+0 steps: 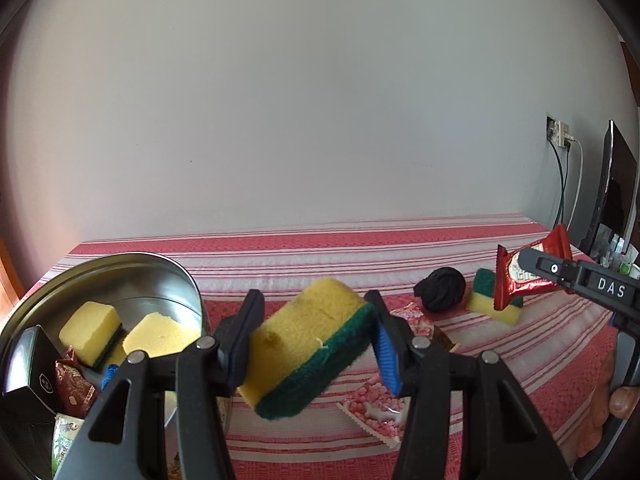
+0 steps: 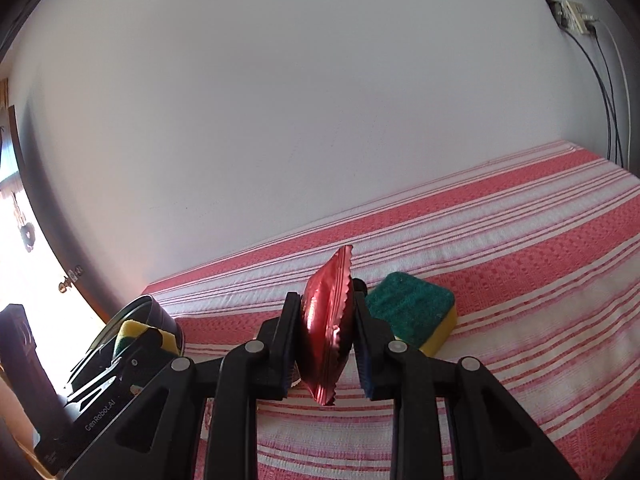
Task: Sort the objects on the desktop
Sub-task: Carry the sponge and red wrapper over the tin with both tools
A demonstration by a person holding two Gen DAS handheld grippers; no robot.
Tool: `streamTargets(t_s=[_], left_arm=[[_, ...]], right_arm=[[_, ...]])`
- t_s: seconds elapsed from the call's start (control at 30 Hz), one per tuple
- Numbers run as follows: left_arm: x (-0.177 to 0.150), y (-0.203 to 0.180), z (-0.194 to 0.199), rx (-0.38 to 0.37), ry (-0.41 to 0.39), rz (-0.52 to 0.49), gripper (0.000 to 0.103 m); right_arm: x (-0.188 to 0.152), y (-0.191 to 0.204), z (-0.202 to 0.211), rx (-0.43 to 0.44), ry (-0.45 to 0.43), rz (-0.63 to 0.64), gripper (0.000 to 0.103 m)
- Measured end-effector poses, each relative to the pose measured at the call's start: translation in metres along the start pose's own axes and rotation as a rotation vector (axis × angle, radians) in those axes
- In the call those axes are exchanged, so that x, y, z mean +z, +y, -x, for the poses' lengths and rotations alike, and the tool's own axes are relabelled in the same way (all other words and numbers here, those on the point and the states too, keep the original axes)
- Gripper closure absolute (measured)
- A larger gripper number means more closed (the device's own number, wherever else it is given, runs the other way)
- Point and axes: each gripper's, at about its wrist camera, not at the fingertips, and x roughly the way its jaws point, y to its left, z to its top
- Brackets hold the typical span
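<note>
Two tongs, both loaded. Left tongs [image 1: 310, 350] clamp a sponge [image 1: 308, 344], yellow foam on green scourer, aloft just right of the tin [image 1: 176, 276]; judged light and compressible, best gripped across its long sides. Right tongs [image 2: 322, 344] pinch a red foil packet [image 2: 326, 332] above the table [image 2: 520, 260]: judged slippery and crushable, so hold the flat faces.
</note>
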Motion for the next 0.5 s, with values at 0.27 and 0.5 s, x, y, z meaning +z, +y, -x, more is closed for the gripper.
streamTargets(t_s=[0.27, 0.5], left_arm=[[-0.003, 0.01, 0.01, 0.014, -0.033, 0.051, 0.051], [-0.011, 0.015, 0.028, 0.046, -0.05, 0.059, 0.051]], right_arm=[[-0.009, 0.036, 0.014, -0.088, -0.072, 0.148, 0.076], [-0.022, 0.063, 0.014, -0.091, -0.085, 0.27, 0.075]])
